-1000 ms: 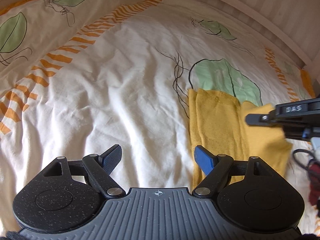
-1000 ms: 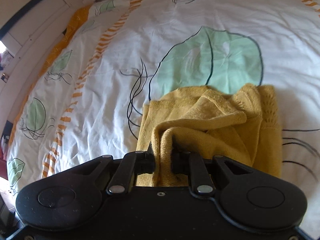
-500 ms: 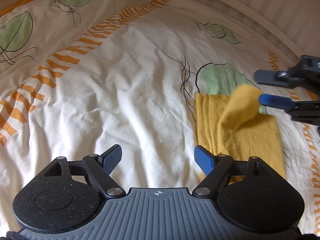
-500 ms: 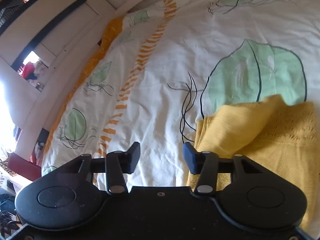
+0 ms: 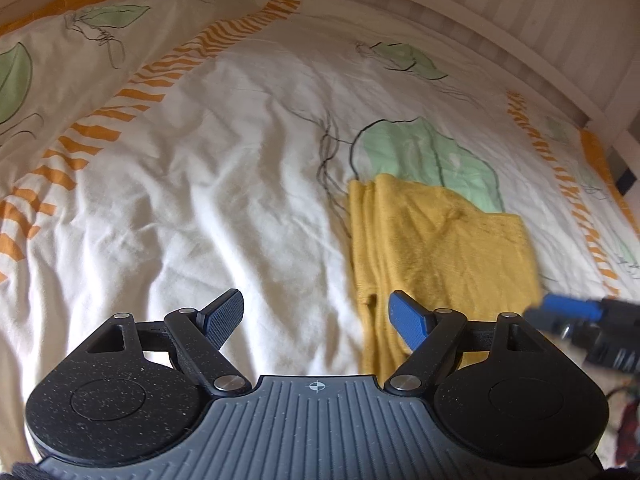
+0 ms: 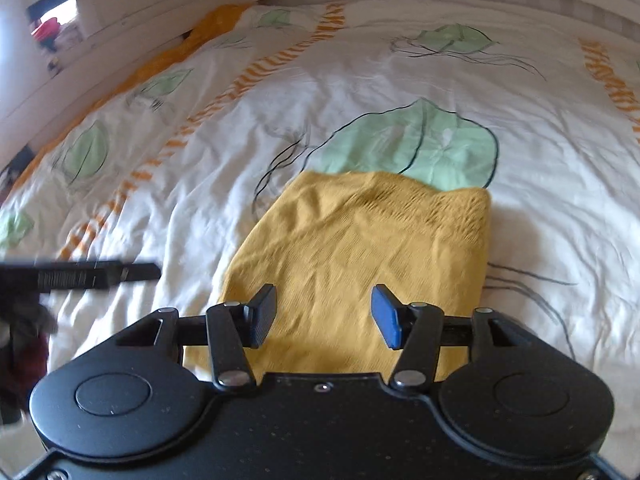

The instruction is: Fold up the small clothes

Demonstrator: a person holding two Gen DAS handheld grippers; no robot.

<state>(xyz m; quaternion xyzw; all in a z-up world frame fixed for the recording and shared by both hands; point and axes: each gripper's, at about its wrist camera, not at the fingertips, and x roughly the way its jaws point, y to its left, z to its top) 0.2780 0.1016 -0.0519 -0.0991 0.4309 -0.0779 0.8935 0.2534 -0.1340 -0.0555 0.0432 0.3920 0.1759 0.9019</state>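
A small mustard-yellow knit garment (image 5: 436, 248) lies folded flat on the bed, over the lower edge of a green leaf print; it also shows in the right wrist view (image 6: 360, 256). My left gripper (image 5: 316, 316) is open and empty, hovering just left of the garment's near left edge. My right gripper (image 6: 324, 316) is open and empty, above the garment's near end. The right gripper shows blurred at the right edge of the left wrist view (image 5: 592, 320). The left gripper shows blurred at the left in the right wrist view (image 6: 80, 276).
The bed is covered by a white duvet (image 5: 180, 184) with green leaves and orange striped bands. A white striped wall and bed frame (image 5: 520, 20) run along the far side. Dark red and dark items (image 6: 24, 356) lie off the bed's near edge.
My right gripper let go of the yellow flap, which now lies flat over the garment, and pulled back toward the near end. My left gripper stayed open and barely moved.
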